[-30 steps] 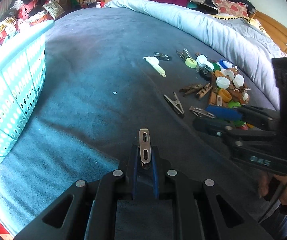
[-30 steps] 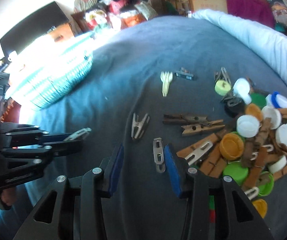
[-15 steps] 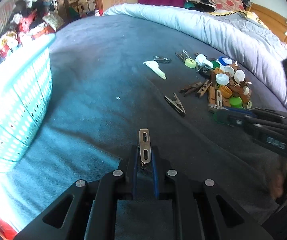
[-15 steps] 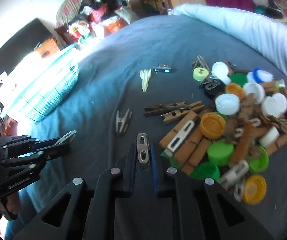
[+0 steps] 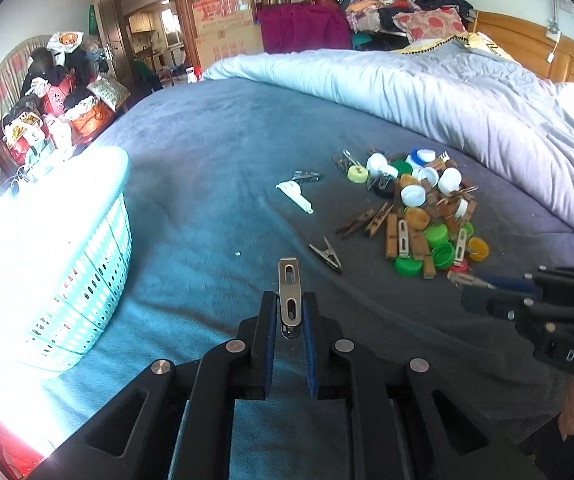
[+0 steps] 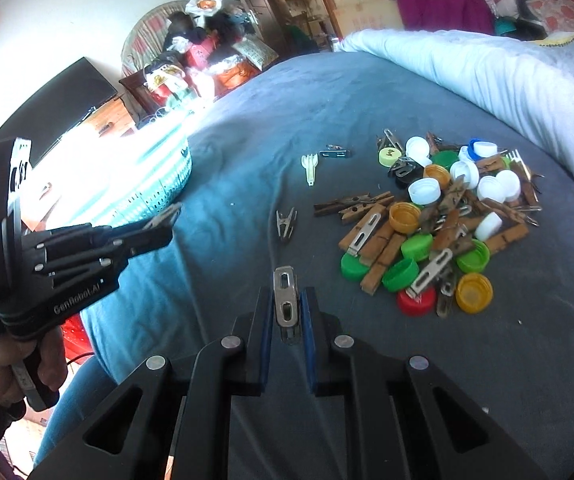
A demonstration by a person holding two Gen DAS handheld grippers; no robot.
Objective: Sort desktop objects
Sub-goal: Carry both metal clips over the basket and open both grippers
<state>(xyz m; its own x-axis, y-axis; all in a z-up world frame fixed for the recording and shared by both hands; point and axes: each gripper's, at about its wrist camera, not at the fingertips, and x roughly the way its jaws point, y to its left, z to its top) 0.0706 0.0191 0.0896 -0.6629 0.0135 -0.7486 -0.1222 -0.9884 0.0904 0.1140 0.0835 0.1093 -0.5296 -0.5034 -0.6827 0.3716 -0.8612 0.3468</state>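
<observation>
Both hand-held grippers are loaded. Left hand-held gripper (image 5: 289, 312) is clamped narrow on a metal clothespin (image 5: 289, 296), which stands upright between the blue pads (image 5: 269, 320) with its tip poking out past them. Right hand-held gripper (image 6: 287, 312) is the same: narrow, pinching a 2nd metal clip (image 6: 285, 298) near its lower half.

Landmark = teal basket (image 5: 87, 280). It sits at the bed edge, left of the left hand-held gripper and blown out by glare. The mixed pile (image 6: 439, 220) of wooden pegs, metal clips and bottle caps lies well to the right of the basket on the blue bedspread (image 5: 207, 160). 1 loose metal clip (image 6: 286, 222), a pale plastic spoon (image 6: 311, 170) and a small dark clip (image 6: 337, 153) lie between the basket and the pile.

My read: the step is carry and drop, clips into the basket.

How to do it well:
- Keep the squeeze constant in transit. The clips are thin, smooth metal and can pivot in the pads.
- Go left first; it is nearer the basket. Keep the right trailing so the 2 tools do not cross.
- Get the tip past the basket rim before opening. The glare hides the rim, so clear it high.
- Open fully and let the clip fall; do not flick.
- Risk: releasing short puts the clip on the bedspread beside the basket wall.
</observation>
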